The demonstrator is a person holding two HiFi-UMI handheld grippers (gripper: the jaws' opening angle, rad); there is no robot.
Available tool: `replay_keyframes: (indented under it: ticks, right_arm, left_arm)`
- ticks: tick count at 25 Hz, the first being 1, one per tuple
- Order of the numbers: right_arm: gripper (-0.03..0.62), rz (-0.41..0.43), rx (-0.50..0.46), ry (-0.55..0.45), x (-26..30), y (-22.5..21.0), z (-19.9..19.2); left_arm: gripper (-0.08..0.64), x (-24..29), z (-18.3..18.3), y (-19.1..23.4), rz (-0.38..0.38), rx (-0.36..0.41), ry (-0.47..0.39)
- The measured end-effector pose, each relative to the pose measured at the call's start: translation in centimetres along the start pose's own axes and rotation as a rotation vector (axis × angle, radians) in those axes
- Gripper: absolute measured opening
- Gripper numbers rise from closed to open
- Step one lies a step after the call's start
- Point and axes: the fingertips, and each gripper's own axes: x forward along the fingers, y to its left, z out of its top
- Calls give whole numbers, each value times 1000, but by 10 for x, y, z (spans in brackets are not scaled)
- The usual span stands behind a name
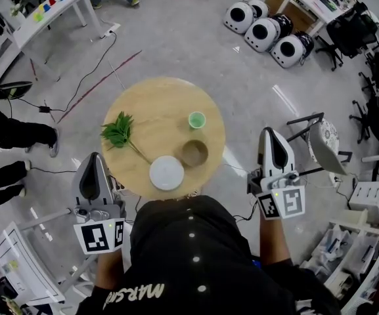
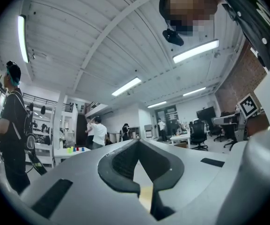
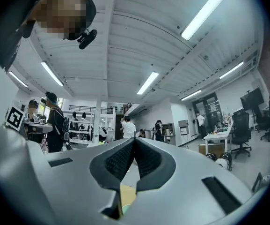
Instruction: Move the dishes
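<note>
From where I stand, the dishes all sit on the round wooden tabletop point(image 1: 143, 104). A white plate point(image 1: 167, 173) lies at its near edge, a brown bowl point(image 1: 194, 153) just beside it toward the right edge, and a small green cup point(image 1: 196, 120) a little further in on the right side. A leafy green sprig point(image 1: 119, 131) lies by the left edge, its stem running toward the plate. The left tongs point(image 1: 96, 157) hang just off the near-left edge and the right tongs point(image 1: 272, 133) well off the right edge. Both are pressed together with nothing between them, and neither touches a dish. All three dishes look stiff and smooth, so I would expect them to be slippery under the pads and liable to chip if dropped. The plate is flat and low, so the only real hold is its rim, probably the part overhanging nearest the person. The bowl looks better taken by its wall, one jaw inside and one outside. The cup seems light and easy to tip, so a gentle pinch on its rim should do.
</note>
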Motion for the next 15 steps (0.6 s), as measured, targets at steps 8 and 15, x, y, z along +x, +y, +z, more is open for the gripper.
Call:
replay_keyframes:
  ticks: [8, 15]
  right_arm:
    - [-12, 31, -17, 20, 5, 7, -3]
    - [-11, 55, -39, 32, 12, 16, -4]
  left_arm:
    - [17, -1, -2, -14, -12, 7, 4]
    - [17, -2, 0, -17, -14, 12, -1]
